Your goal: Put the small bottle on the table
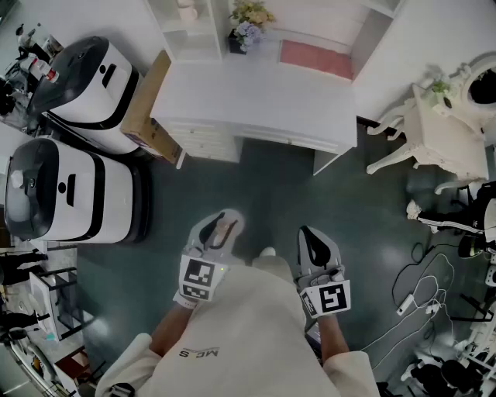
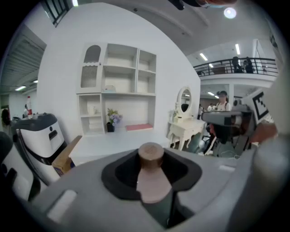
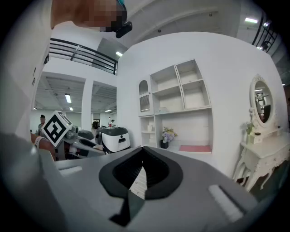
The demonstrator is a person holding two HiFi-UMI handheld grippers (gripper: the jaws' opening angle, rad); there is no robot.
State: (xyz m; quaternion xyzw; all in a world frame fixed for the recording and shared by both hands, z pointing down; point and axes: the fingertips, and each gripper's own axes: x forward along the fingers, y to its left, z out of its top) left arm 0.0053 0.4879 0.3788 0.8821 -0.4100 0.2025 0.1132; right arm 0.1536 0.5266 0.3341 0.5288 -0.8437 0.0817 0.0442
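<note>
So we're in the carry leg: the white table is ahead across open floor, well apart from both grippers, which sit close to our body

Next move, as we judge it: bring the left gripper forward over the bare tabletop, clear of the pink mat and the flower pot at the back, lower until the base sits flat, and only then let the jaws go. The bottle looks top-heavy in the grip, so we'd keep it upright on the way down

Left tongs are clamped on the small bottle, so the task's thing is in the air and not yet on the table. Right gripper has its jaws together with nothing between them

View split:
- only the head view shows the floor gap to the table and the two white machines on our left
- only the left gripper view shows the pads against the bottle body, with the brown cap poking above them
- only the right gripper view confirms that side is empty
</note>
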